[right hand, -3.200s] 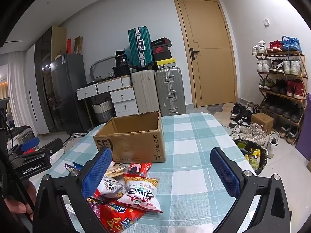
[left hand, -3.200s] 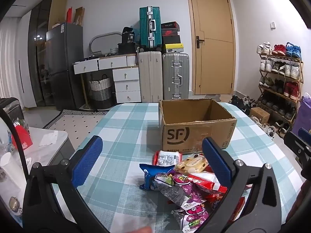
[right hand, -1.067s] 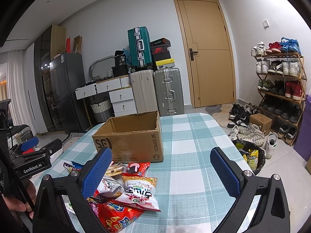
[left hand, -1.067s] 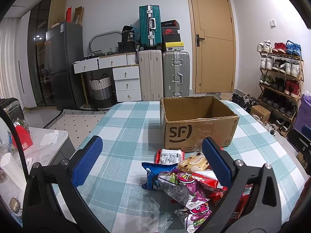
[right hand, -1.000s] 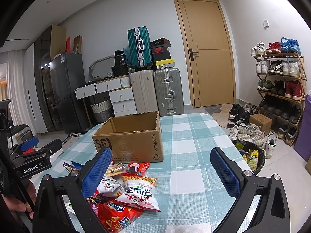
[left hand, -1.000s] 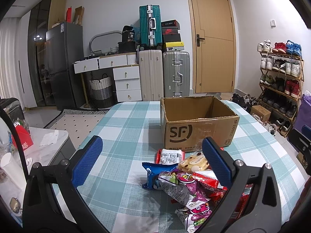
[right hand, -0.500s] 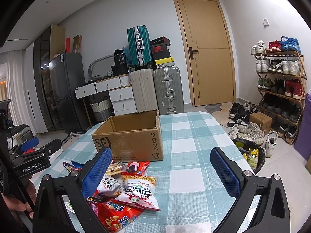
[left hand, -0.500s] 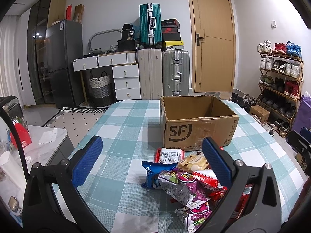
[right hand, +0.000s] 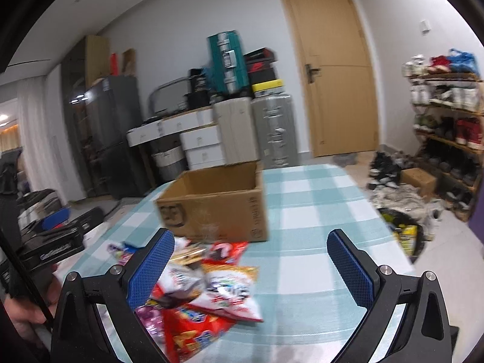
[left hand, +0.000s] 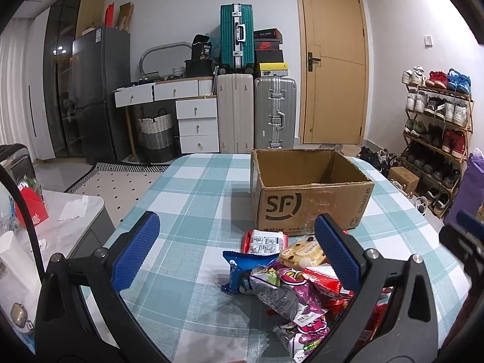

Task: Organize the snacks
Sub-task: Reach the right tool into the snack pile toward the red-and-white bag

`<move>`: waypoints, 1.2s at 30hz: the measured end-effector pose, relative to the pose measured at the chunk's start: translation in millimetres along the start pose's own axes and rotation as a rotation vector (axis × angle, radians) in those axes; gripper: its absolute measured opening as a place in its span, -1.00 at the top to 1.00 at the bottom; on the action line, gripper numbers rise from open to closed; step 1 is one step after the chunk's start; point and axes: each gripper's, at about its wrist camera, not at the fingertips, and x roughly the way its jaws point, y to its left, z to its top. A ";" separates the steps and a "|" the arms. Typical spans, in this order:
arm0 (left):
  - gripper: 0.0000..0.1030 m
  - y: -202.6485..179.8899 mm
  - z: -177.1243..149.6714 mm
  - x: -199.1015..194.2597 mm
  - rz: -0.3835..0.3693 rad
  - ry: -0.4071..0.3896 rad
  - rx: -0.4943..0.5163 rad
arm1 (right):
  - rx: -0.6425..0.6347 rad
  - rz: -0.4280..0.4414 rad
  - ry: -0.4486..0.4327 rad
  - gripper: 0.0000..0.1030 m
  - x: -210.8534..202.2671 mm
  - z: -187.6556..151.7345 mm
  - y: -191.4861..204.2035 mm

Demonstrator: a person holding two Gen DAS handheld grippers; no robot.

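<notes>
An open, empty cardboard box [left hand: 311, 196] marked SF stands on the checked tablecloth [left hand: 193, 199]. A heap of snack packets [left hand: 287, 278] lies in front of it: a blue packet [left hand: 239, 269], a purple one [left hand: 299, 290], red ones and a yellow one. My left gripper [left hand: 239, 248] hovers open above the heap's left side, holding nothing. In the right wrist view, the box [right hand: 217, 205] and the heap [right hand: 205, 290] are blurred. My right gripper [right hand: 251, 260] is open over the heap's right edge and holds nothing.
Beyond the table stand suitcases [left hand: 257, 115], white drawers [left hand: 196, 118], a dark fridge [left hand: 96, 90] and a wooden door [left hand: 332, 69]. A shoe rack [left hand: 435, 118] lines the right wall. A low white side table [left hand: 60, 227] sits to the left.
The right wrist view has swung and tilted, now blurred, with the right gripper closer over the snack heap. The left gripper has barely moved. Both stay open.
</notes>
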 end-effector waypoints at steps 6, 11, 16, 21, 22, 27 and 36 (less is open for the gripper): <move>-0.98 23.9 1.5 9.5 -0.015 0.041 -0.059 | -0.095 0.129 0.107 -1.00 25.3 -7.6 34.2; -0.98 40.0 3.7 14.9 0.014 0.043 -0.075 | -0.187 0.191 0.198 -1.00 50.9 -20.1 65.8; -0.98 59.0 3.7 26.0 0.006 0.089 -0.135 | -0.244 0.206 0.226 -0.97 72.4 -26.6 79.3; -0.98 71.6 2.3 30.9 0.002 0.113 -0.172 | -0.252 0.229 0.298 -0.57 94.5 -31.0 79.6; -0.98 74.5 2.6 32.4 -0.004 0.119 -0.183 | -0.248 0.237 0.308 -0.56 97.1 -32.2 79.3; -0.98 78.1 1.8 38.0 -0.015 0.138 -0.202 | -0.250 0.258 0.331 -0.51 102.3 -36.2 81.7; -0.98 73.6 -0.5 40.1 -0.021 0.157 -0.207 | -0.237 0.267 0.366 -0.15 108.0 -40.2 81.6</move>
